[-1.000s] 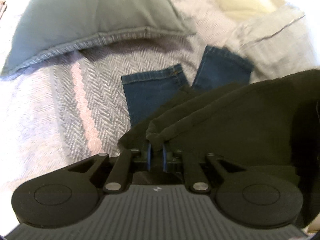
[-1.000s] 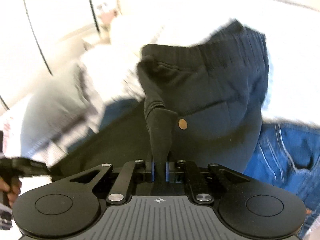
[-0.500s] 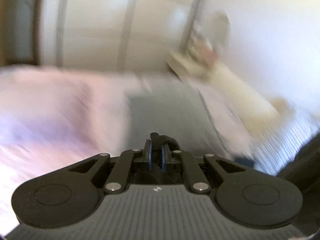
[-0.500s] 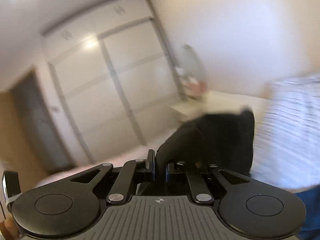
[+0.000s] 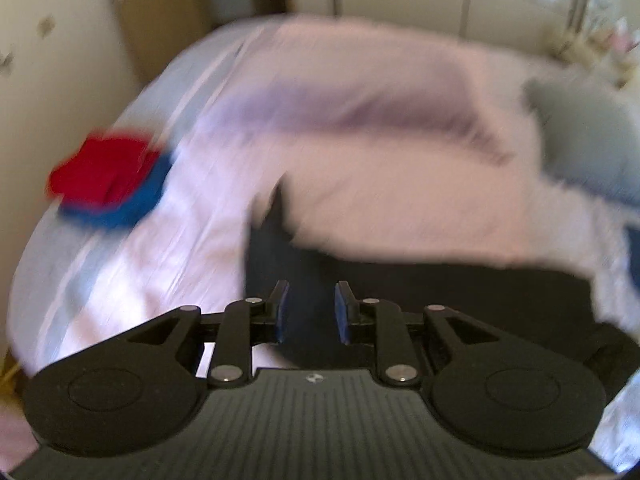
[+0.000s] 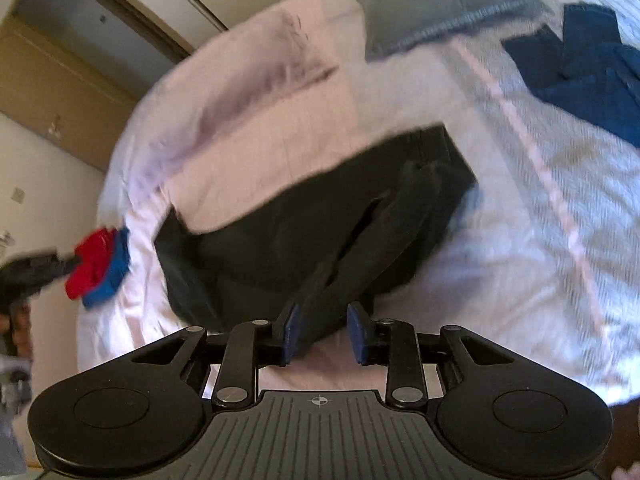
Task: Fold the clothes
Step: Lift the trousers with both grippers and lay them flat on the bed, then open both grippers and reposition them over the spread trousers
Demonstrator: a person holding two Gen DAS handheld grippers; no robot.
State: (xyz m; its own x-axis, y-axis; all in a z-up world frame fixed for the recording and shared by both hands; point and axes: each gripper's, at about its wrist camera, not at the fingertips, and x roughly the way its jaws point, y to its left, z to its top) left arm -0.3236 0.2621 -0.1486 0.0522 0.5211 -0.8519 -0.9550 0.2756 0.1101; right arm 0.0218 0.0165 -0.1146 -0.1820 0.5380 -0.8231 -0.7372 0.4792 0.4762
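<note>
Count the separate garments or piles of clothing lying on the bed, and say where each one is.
3. Black trousers lie just ahead of the right gripper; a red-and-blue folded pile sits at the bed's left edge; blue jeans lie upper right beside the grey pillow. More may lie out of view.

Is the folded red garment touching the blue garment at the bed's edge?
Touching. The right wrist view shows the red garment lying directly on the blue garment, no bedding between; the blurred left wrist view agrees.

Soft, even indoor light; heavy motion blur smears both fisheye views, whose edges curve and darken at the corners.
</note>
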